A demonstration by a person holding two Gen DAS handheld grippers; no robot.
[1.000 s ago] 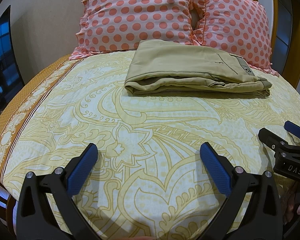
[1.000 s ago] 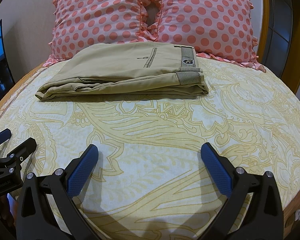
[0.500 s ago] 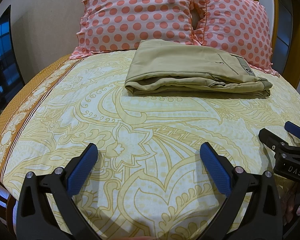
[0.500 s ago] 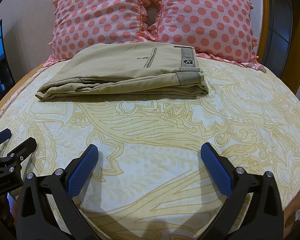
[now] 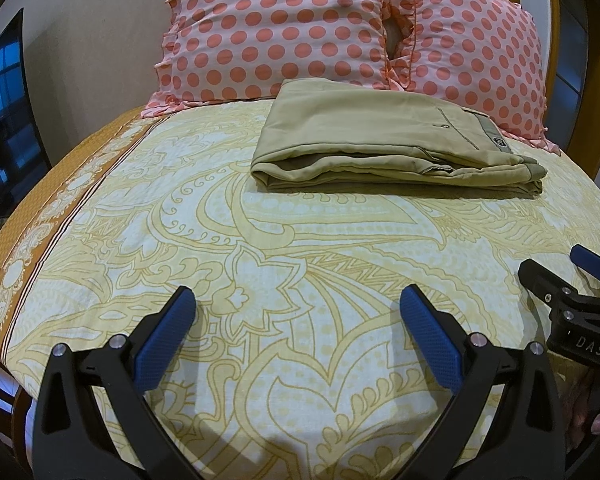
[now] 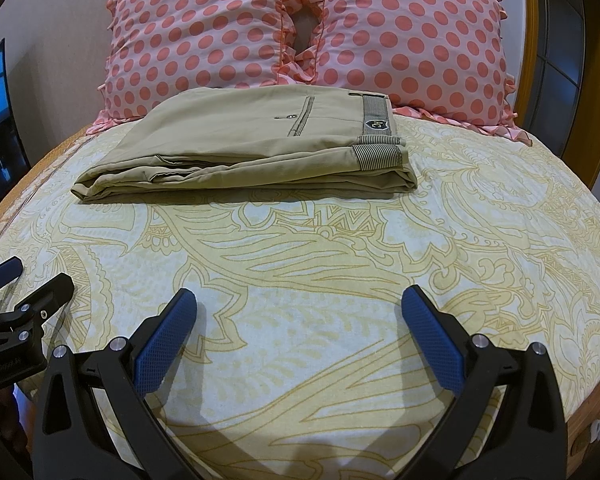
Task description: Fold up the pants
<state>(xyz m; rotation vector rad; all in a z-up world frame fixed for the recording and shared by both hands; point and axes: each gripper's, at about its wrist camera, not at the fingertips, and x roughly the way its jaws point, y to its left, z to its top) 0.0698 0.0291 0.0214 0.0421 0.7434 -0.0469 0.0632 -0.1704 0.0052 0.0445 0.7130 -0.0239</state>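
Note:
Khaki pants [image 5: 380, 144] lie folded in a flat rectangle on the bed, far side, against the pillows; they also show in the right wrist view [image 6: 252, 148], waistband with striped lining to the right. My left gripper [image 5: 296, 312] is open and empty, well short of the pants above the sheet. My right gripper [image 6: 298, 312] is open and empty too, likewise short of the pants. The right gripper shows at the right edge of the left wrist view [image 5: 560, 276]; the left gripper shows at the left edge of the right wrist view [image 6: 28, 280].
The bed has a yellow patterned sheet [image 5: 260, 248] with an orange border on the left. Two pink polka-dot pillows [image 6: 204, 36] [image 6: 412, 36] stand behind the pants. A wooden headboard frame [image 6: 528, 40] is at the right, a dark window [image 5: 0, 92] at the left.

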